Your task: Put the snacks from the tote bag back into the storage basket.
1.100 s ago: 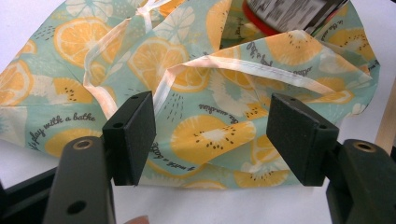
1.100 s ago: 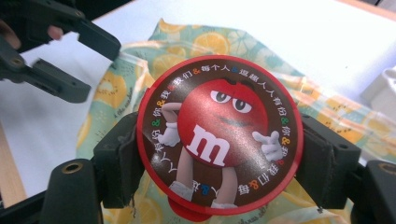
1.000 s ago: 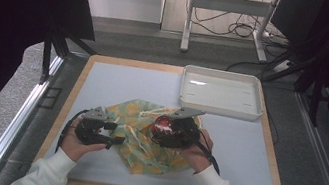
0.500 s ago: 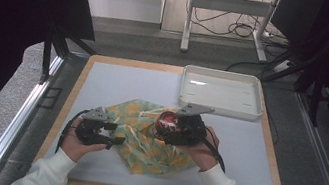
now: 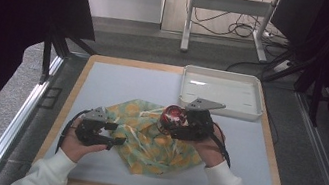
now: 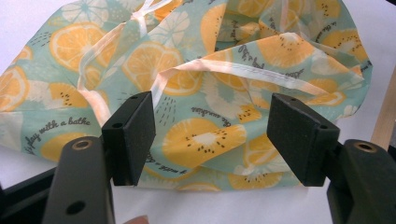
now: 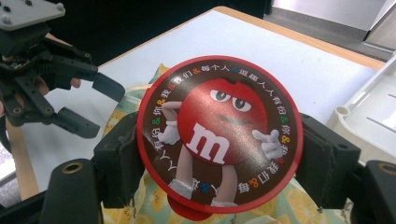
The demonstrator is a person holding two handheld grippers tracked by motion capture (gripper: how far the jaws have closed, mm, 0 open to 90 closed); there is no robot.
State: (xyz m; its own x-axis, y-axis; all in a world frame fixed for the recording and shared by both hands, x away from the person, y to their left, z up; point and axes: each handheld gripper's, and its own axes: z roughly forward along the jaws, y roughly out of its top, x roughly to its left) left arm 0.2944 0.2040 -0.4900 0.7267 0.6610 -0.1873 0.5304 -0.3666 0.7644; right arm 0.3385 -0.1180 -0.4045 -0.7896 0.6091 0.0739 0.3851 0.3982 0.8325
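A: Why does the right claw (image 7: 219, 154) hold the round tin (image 7: 219, 135) up above the fruit-print bag (image 5: 157, 139)?

B: Its pads are clamped on the tin's two edges, flat lid facing the camera, so by the look of it the tin either goes into the bag or has just come out. In the high view the tin (image 5: 172, 116) sits just right of centre, over the bag's upper right corner.

A: And the left claw (image 6: 212, 135)?

B: Its pads stand apart and grip nothing, and the bag's pale-hemmed opening (image 6: 243, 70) lies just beyond them. Probably it waits there to catch the hem and steady the mouth.

A: How does the tin look?

B: Red rim, brown ring with coloured lettering, a red cartoon candy figure with a white "m".

A: The white tray (image 5: 220, 93)?

B: Upper right of the surface (image 5: 118, 82), apart from the bag.
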